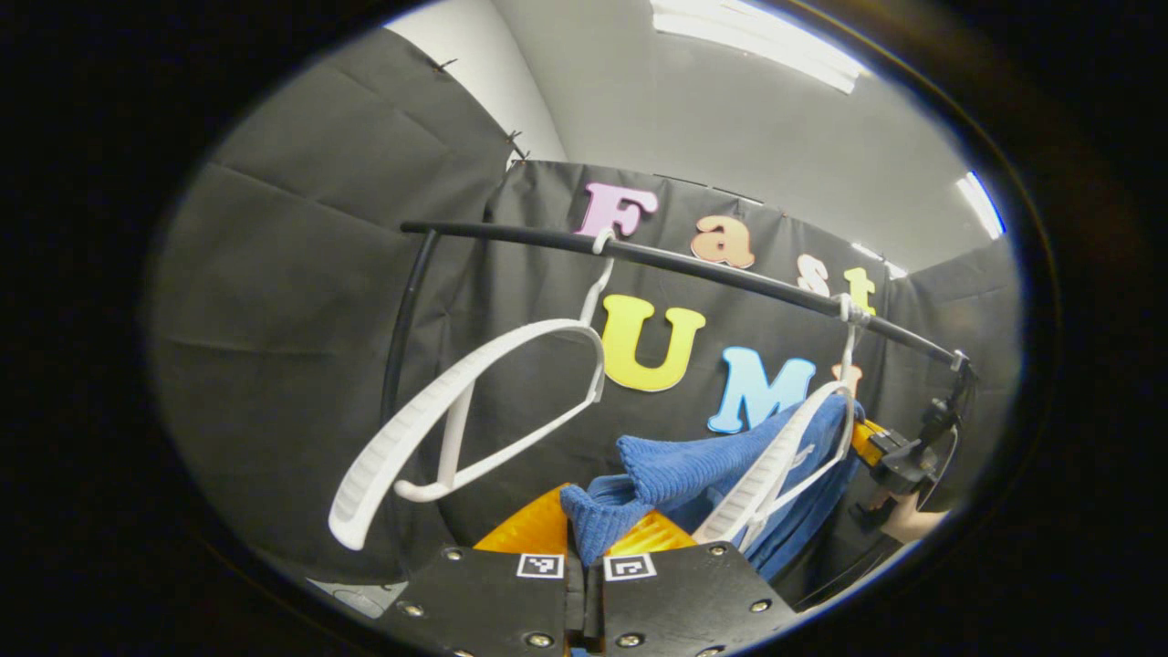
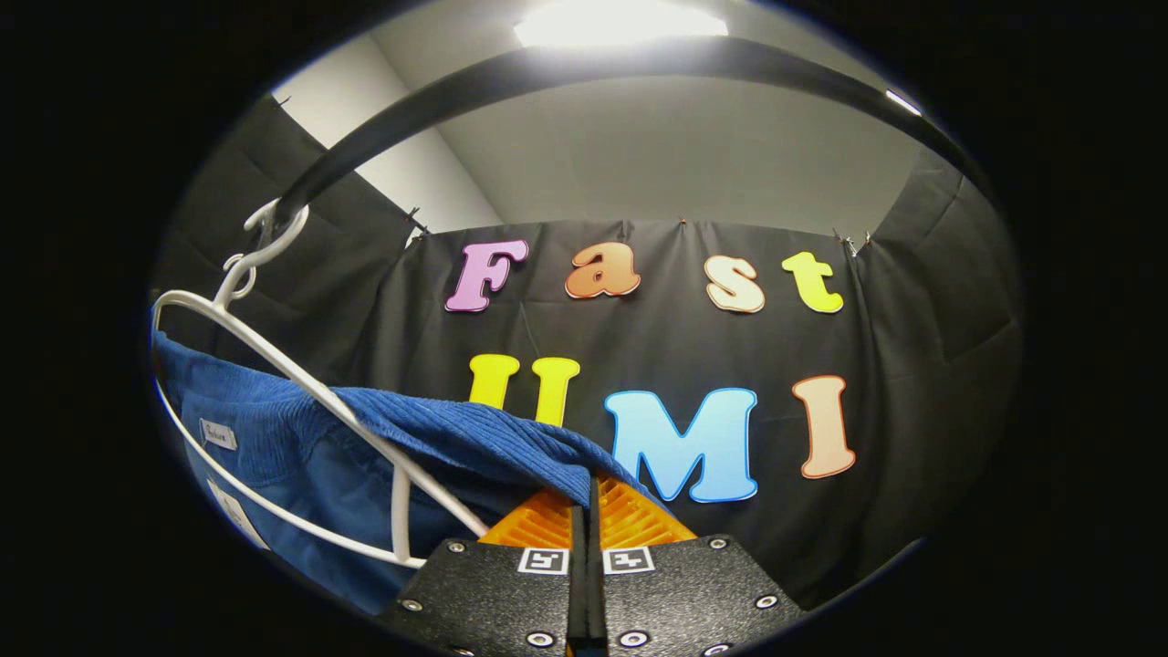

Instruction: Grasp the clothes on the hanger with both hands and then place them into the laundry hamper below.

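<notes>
Blue corduroy garment (image 1: pixel 721 465) draped on white hanger (image 1: pixel 776 465) at right end of black rail (image 1: pixel 693 266). Left gripper (image 1: pixel 584 538) clamped tight on bunched fold of its fabric. Right gripper (image 2: pixel 584 497) pinched closed on cloth edge beside hanger; fingertips buried under fabric. Empty white hanger (image 1: pixel 474 411) farther left on rail. Garment's lower part cut off.

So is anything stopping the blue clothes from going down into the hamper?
Yes: the blue clothes hang on the white hanger, hooked on the black rail. Both grippers' fingers pinch the cloth, left gripper and right gripper. The hamper's place can't be judged.
</notes>
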{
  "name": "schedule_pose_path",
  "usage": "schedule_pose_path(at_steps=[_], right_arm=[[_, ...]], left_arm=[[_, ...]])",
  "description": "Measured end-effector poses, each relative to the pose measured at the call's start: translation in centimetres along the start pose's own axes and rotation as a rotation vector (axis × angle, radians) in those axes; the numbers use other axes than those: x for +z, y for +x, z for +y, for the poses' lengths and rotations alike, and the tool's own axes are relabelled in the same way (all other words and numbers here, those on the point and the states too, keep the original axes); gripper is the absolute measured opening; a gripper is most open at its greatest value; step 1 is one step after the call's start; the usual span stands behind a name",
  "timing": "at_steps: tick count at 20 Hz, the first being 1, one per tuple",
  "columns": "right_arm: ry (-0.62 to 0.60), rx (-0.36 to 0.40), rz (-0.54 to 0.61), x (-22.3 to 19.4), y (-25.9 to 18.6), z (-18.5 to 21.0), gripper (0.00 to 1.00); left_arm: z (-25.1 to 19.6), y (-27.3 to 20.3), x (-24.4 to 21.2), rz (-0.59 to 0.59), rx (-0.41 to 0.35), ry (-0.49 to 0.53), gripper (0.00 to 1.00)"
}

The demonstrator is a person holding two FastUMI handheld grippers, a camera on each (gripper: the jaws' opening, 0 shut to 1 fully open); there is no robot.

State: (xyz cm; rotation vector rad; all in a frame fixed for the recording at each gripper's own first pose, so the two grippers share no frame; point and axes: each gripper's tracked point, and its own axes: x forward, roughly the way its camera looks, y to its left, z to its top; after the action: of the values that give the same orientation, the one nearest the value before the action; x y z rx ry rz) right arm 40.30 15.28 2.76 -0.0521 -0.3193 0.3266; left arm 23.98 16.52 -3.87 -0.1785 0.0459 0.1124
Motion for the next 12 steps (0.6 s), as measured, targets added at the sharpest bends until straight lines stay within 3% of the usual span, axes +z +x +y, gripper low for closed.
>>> schedule_pose_path(at_steps=[6, 12], right_arm=[[0.037, -0.015, 0.114, -4.5, -0.7, -0.9, 0.0], [0.045, 0.008, 0.198, -7.4, -3.1, -0.1, 0.0]], left_arm=[[-0.5, -0.6, -4.2, 0.075, 0.007, 0.027, 0.0], [0.1, -3.7, -7.4, 0.123, 0.054, -0.02, 0.01]])
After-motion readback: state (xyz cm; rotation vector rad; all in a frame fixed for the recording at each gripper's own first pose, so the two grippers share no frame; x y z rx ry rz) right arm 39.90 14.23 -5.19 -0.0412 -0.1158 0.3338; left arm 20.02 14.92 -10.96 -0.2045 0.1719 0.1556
